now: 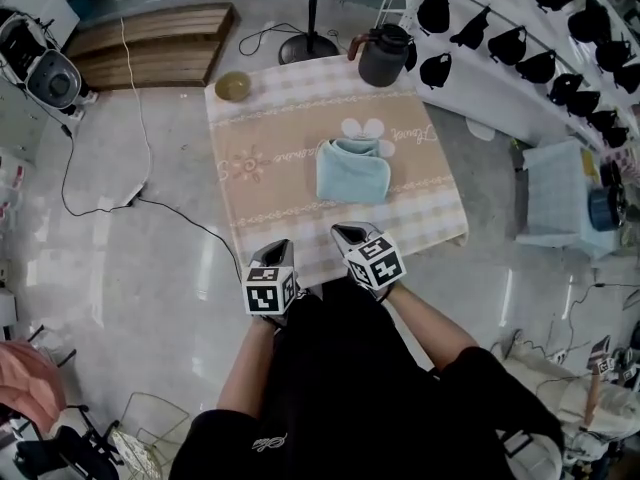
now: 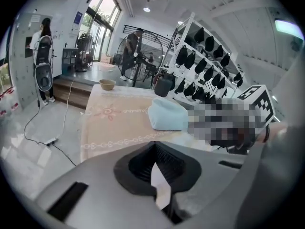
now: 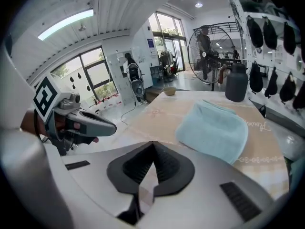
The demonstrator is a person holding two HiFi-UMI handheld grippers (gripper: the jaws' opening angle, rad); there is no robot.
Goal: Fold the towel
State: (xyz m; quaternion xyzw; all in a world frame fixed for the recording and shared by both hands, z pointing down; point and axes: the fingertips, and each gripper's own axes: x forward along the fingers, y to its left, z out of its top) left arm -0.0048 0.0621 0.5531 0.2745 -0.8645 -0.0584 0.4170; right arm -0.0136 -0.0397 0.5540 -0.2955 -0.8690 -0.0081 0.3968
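Note:
A light blue towel (image 1: pixel 352 170) lies folded into a small square in the middle of the table, on a beige patterned tablecloth (image 1: pixel 280 198). It also shows in the left gripper view as the towel (image 2: pixel 167 114) and in the right gripper view as the towel (image 3: pixel 214 130). My left gripper (image 1: pixel 274 249) is shut and empty at the table's near edge, well short of the towel. My right gripper (image 1: pixel 350 234) sits beside it, also shut and empty, with its jaws closed together.
A dark kettle (image 1: pixel 385 54) stands at the table's far right corner and a small bowl (image 1: pixel 233 86) at the far left. A fan base (image 1: pixel 308 46) and a cable (image 1: pixel 110 203) are on the floor. A white rack (image 1: pixel 530 38) with black items runs along the right.

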